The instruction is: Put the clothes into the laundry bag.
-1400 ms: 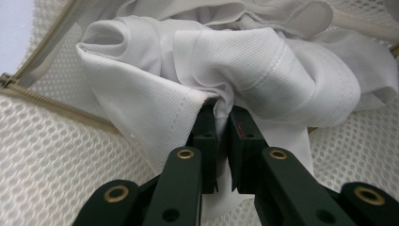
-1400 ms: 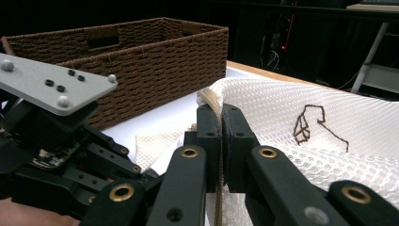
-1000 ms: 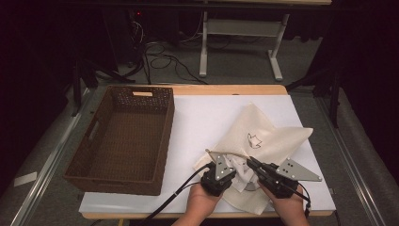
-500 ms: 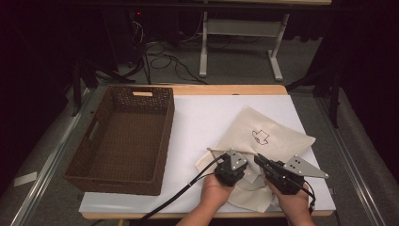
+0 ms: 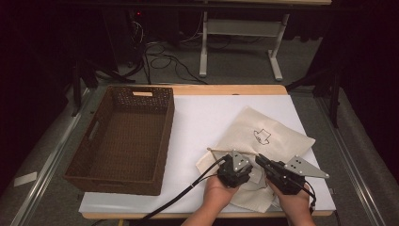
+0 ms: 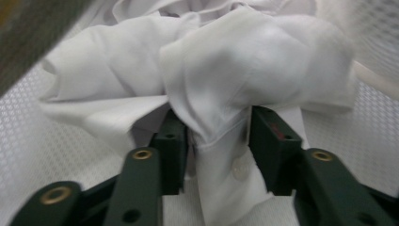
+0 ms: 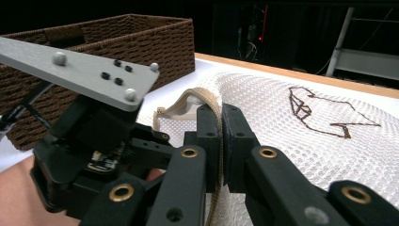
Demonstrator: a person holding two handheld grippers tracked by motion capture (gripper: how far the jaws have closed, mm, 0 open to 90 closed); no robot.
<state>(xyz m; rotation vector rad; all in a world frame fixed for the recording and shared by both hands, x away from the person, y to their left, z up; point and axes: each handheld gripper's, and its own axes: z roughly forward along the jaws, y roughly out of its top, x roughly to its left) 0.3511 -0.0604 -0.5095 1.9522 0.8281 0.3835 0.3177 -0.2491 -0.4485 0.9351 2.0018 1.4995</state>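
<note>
Two jaws, white cloth between, loosening

The mesh bag is coarse, matt, cream netting, the shirt smooth white cloth, the basket rough brown wicker, and the counter matt white with a wooden far edge.

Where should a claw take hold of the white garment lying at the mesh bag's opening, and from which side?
Grip the white garment at its buttoned edge, the raised fold standing between the left claw's jaws, which have just been opening. Come from the person's side; the mesh bag covers the far side.
</note>
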